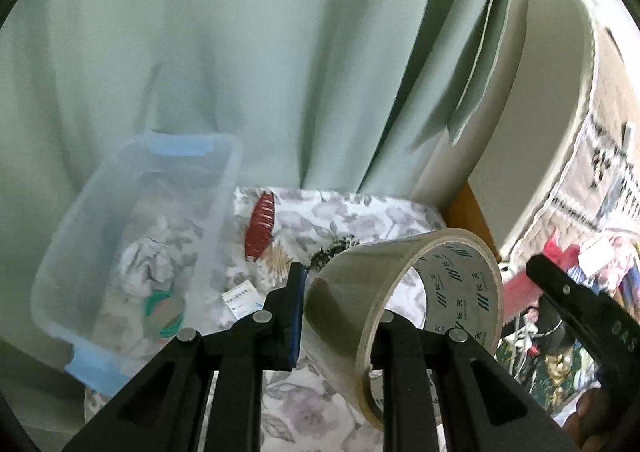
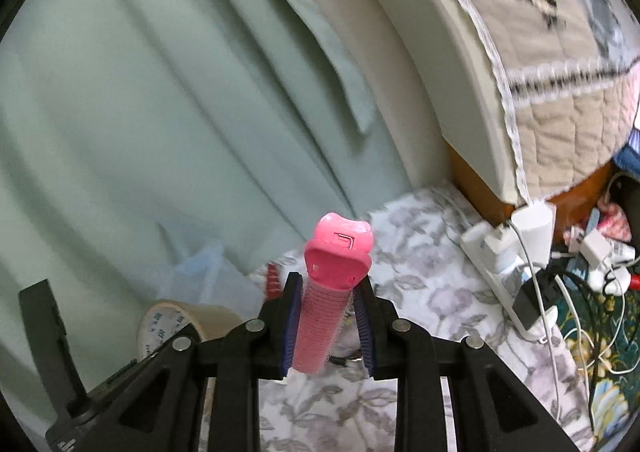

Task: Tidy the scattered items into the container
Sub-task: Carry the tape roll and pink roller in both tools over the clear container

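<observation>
My left gripper [image 1: 344, 316] is shut on a roll of clear packing tape [image 1: 404, 316], one finger inside the ring, held above the floral cloth. The tape also shows in the right wrist view [image 2: 180, 322]. My right gripper [image 2: 328, 316] is shut on a pink hair roller with a clip [image 2: 332, 284], pointing upward. A clear plastic bin with blue handles [image 1: 92, 252] stands at the left, holding crumpled paper [image 1: 146, 268] and a green tape roll [image 1: 164, 312]. A red comb-like item [image 1: 261, 226], cotton swabs [image 1: 276, 264] and a small white packet [image 1: 242, 298] lie beside the bin.
A green curtain [image 1: 240, 52] hangs behind. A mattress edge with quilt [image 2: 520, 72] rises at the right. A white power strip with chargers and cables [image 2: 516, 272] lies on the cloth at the right. The floral cloth [image 2: 432, 292] covers the surface.
</observation>
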The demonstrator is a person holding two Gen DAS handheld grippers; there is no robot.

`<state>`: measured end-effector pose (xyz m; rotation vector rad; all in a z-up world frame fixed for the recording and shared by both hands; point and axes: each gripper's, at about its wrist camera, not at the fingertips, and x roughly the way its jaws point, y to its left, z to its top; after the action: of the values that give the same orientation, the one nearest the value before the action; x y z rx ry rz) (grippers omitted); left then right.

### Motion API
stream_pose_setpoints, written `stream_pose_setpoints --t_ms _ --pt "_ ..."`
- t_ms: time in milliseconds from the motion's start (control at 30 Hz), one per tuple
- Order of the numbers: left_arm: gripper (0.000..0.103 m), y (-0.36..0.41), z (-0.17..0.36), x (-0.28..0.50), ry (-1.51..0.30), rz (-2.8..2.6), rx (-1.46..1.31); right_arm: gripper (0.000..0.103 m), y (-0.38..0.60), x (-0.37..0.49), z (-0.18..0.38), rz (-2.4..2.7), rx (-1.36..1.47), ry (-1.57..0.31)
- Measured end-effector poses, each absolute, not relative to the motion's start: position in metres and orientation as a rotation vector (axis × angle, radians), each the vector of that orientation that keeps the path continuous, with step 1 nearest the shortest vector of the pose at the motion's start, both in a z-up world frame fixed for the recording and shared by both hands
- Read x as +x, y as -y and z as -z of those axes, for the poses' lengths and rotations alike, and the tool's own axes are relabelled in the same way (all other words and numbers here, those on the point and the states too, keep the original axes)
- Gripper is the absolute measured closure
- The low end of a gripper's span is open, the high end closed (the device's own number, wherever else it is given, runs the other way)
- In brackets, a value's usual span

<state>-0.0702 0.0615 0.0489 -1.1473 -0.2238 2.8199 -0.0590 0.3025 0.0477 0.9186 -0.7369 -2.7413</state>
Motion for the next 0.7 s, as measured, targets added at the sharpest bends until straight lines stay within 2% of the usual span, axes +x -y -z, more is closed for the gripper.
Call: stream_pose_setpoints --t_ms 700 --pt "0.085 -0.004 -0.075 -0.021 0.391 -2.894 -1.043 0.075 -0.255 0.0 -0.104 2.741 0.782 0.577"
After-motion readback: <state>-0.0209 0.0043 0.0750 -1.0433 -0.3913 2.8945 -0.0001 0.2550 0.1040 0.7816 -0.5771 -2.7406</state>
